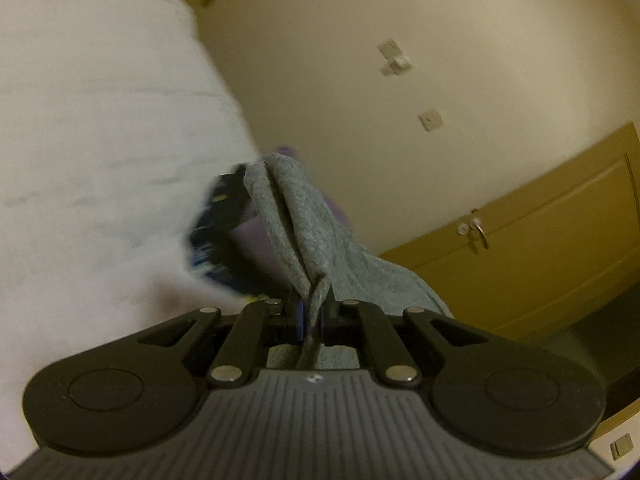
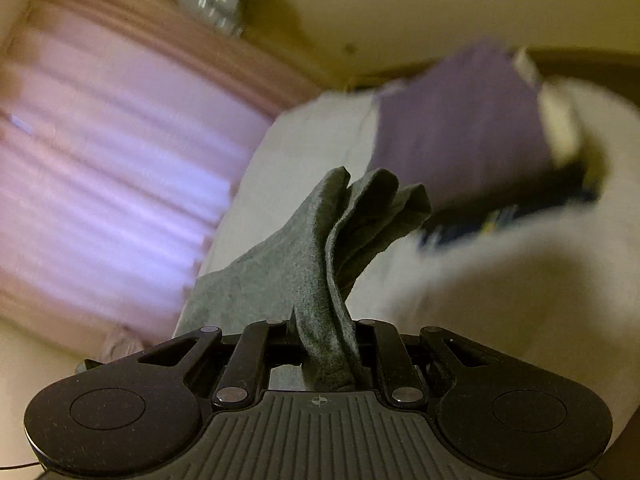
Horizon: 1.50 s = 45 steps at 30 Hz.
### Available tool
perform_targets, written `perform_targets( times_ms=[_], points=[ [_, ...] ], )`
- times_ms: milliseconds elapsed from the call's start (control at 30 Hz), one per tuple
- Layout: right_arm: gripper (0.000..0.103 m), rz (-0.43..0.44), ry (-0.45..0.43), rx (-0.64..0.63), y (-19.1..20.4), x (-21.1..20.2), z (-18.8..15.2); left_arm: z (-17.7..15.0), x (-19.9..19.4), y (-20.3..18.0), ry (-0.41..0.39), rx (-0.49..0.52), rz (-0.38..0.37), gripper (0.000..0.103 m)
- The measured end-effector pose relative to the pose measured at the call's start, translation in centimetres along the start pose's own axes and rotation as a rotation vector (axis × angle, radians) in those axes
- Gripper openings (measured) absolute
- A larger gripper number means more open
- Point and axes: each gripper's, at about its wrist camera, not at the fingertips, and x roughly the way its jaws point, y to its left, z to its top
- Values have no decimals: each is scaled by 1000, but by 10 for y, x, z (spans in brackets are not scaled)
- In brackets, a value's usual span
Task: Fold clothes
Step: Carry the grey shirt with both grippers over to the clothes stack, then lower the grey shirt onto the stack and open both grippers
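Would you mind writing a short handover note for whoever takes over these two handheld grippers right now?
Left gripper: shut on a bunched edge of the grey-blue fleecy garment.
Right gripper: shut on a thicker bunch of grey fleecy cloth, apparently the same garment.
Both ends are held up off the white bed sheet. A folded purple cloth lies on a dark blue patterned item on the bed, ahead of the grippers.
Done: garment gripped at two points. No fold of it shows yet.
Left: lay it flat on the sheet and fold it.
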Motion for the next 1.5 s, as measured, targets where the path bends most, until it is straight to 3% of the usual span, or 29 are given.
perform_targets(
  times_ms=[233,400,500,933,1033,1067,1100,1133,1200,1300,1333,1400,1500],
  points=[
    [12,-45,-115,4,-48,-12,126,85,145,-75,25,95,-19,4],
    [12,-28,-144,30,-78,5,194,129,207,-101,28,148,10,4],
    [13,-25,-121,49,-91,21,212,139,224,-91,50,142,44,4],
    [13,-94,-19,155,-160,82,210,129,266,-13,137,104,139,5],
    [13,-139,-14,129,-166,91,207,126,278,5,136,74,190,11],
    [20,-188,-26,126,-167,91,207,125,280,12,132,59,221,16],
    [50,-243,-41,126,-168,91,206,122,278,16,115,51,252,17],
    [61,-299,-55,125,-168,91,205,124,273,18,81,49,280,17],
    [65,-413,-135,76,-163,79,206,129,259,16,17,64,321,17],
    [65,-481,-229,-19,-144,59,208,137,244,-7,-47,170,349,15],
    [65,-493,-256,-68,-134,54,208,137,245,-18,-45,217,340,8],
    [64,-506,-289,-182,-113,57,207,133,257,-41,-14,319,306,4],
    [61,-527,-270,-326,-89,83,201,120,287,-65,38,449,269,3]
  ],
)
